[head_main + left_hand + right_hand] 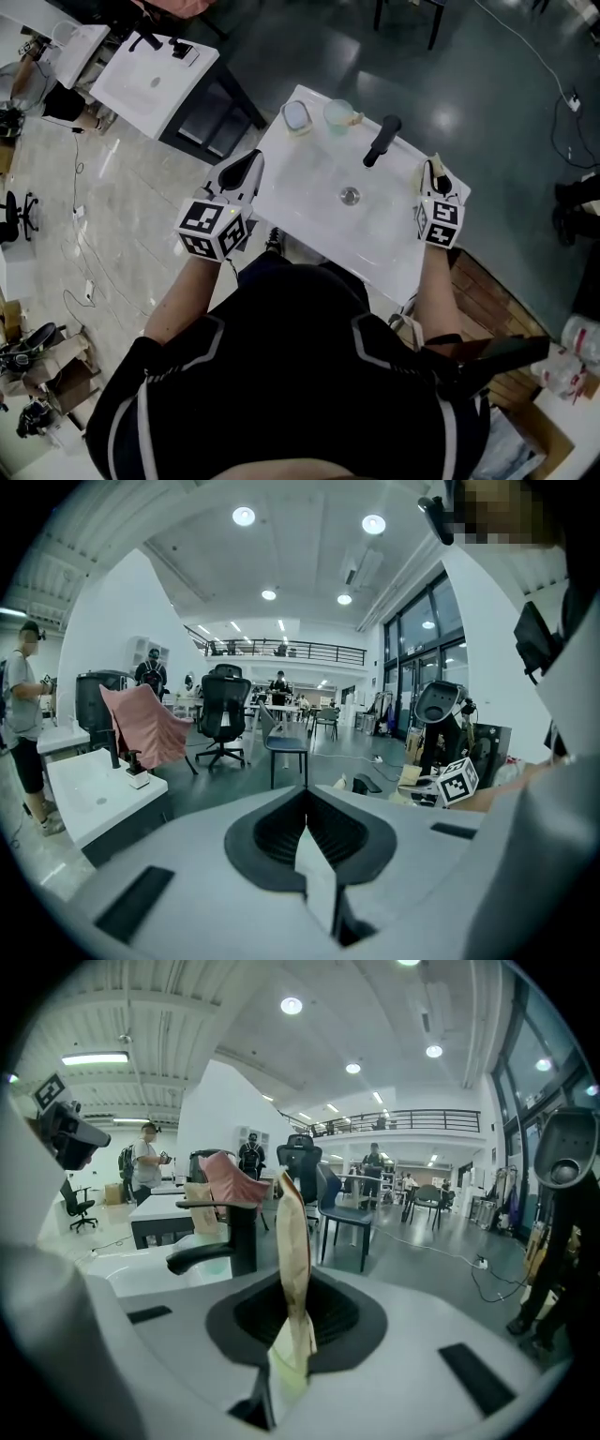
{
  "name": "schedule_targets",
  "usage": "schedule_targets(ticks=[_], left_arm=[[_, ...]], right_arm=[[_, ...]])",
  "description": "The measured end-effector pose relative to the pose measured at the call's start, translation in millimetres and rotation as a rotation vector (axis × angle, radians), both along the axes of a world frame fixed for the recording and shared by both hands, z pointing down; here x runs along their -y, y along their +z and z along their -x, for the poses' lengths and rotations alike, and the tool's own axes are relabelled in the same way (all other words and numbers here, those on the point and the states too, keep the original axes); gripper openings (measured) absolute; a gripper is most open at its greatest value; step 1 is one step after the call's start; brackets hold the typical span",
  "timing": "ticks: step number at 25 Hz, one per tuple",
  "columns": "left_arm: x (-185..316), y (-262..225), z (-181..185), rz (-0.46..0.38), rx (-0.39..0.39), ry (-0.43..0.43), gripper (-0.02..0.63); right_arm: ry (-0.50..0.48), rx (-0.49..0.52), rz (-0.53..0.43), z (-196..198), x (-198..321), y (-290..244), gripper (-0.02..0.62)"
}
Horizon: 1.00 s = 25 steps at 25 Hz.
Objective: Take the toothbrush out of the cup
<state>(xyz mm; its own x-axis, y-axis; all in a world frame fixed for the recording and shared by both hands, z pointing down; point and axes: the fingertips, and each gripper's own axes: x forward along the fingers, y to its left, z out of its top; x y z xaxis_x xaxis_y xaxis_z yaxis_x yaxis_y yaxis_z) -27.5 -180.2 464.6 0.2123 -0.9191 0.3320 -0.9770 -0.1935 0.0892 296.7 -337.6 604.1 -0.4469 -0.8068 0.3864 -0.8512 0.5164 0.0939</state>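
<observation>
Nearest item: person's dark top, low in the head view, both forearms reaching over a white sink (309, 220).

Left gripper (246, 169): at the sink's left edge, jaws closed together, nothing between them.

Right gripper (434, 172): at the sink's right edge, jaws clamped on a tan strip (291, 1241), which stands upright with its long axis rising out of the jaws. This may be the toothbrush; I cannot tell.

Pale green cup (337, 114) and clear cup (297, 115): side by side on the sink's back edge. No toothbrush is clearly visible in either.

Black faucet (380, 141): stands between the right gripper and the cups.

Key relation: the cups lie ahead of both grippers. The left gripper is somewhat nearer, with an unobstructed path.
</observation>
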Motion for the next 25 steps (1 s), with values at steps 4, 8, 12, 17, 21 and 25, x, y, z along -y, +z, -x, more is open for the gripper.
schedule_targets(ticks=[4, 8, 12, 17, 21, 25], left_arm=[[6.6, -4.7, -2.5, -0.009, -0.021, 0.052, 0.005], [16.3, -10.5, -5.1, -0.022, -0.024, 0.108, 0.005], [30.4, -16.6, -7.8, -0.045, -0.026, 0.179, 0.005], [43.5, -26.0, -16.0, -0.084, -0.049, 0.27, 0.005], [59.1, -33.6, -18.8, -0.109, -0.065, 0.34, 0.005], [67.7, -35.3, -22.9, -0.117, -0.075, 0.384, 0.005]], right_arm=[[0.03, 0.023, -0.028, -2.4, -1.2, -22.8, 0.04], [0.066, 0.058, -0.051, -6.1, -5.2, -47.8, 0.04], [0.112, 0.1, -0.098, -13.2, -12.3, -80.7, 0.04], [0.161, 0.102, -0.151, -19.2, -31.6, -117.2, 0.04], [0.215, 0.14, -0.184, -18.2, -42.0, -155.0, 0.04], [0.262, 0.169, -0.171, -13.0, -56.2, -177.8, 0.04]])
